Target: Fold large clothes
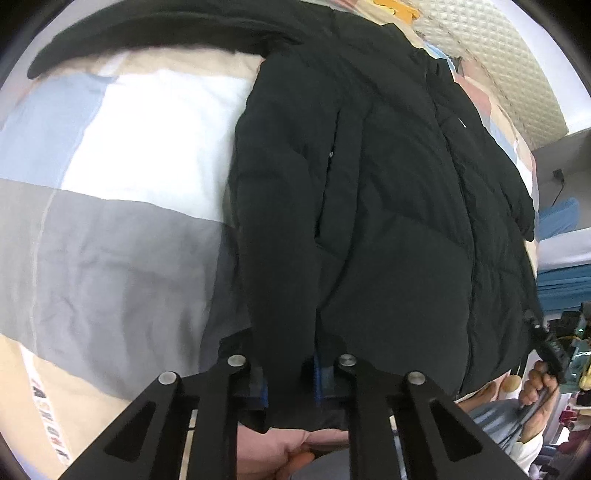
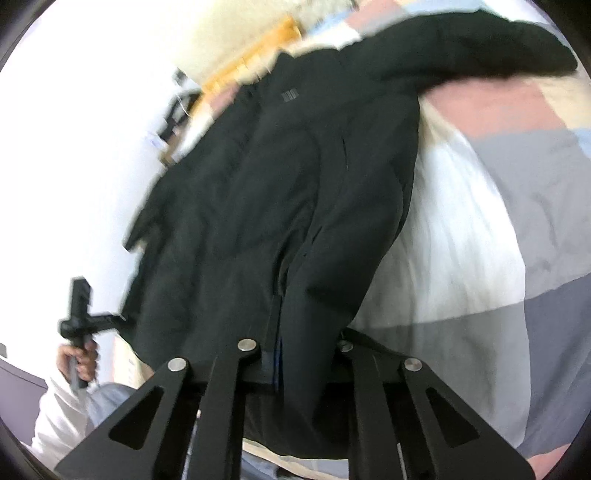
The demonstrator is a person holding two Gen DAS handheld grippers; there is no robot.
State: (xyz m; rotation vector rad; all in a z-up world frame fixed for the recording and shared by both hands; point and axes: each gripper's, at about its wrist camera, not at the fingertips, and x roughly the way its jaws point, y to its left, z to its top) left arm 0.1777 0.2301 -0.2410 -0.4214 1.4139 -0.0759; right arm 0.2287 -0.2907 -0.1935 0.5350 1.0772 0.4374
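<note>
A large black padded jacket (image 1: 388,192) lies front-up on a patchwork bed cover (image 1: 122,236); it also shows in the right wrist view (image 2: 288,192). One sleeve (image 1: 155,33) stretches out to the side. My left gripper (image 1: 291,373) is shut on the jacket's hem at its left bottom corner. My right gripper (image 2: 299,365) is shut on the hem near the zipper. The fabric hides both sets of fingertips. The right gripper also shows at the right edge of the left wrist view (image 1: 550,347), and the left gripper shows at the left of the right wrist view (image 2: 79,317).
The bed cover (image 2: 498,229) has white, grey, pink and beige patches. A textured wall (image 1: 491,55) is behind the bed. Blue bedding (image 1: 561,258) and clutter lie at the right. The person's white sleeve (image 2: 59,413) is at lower left.
</note>
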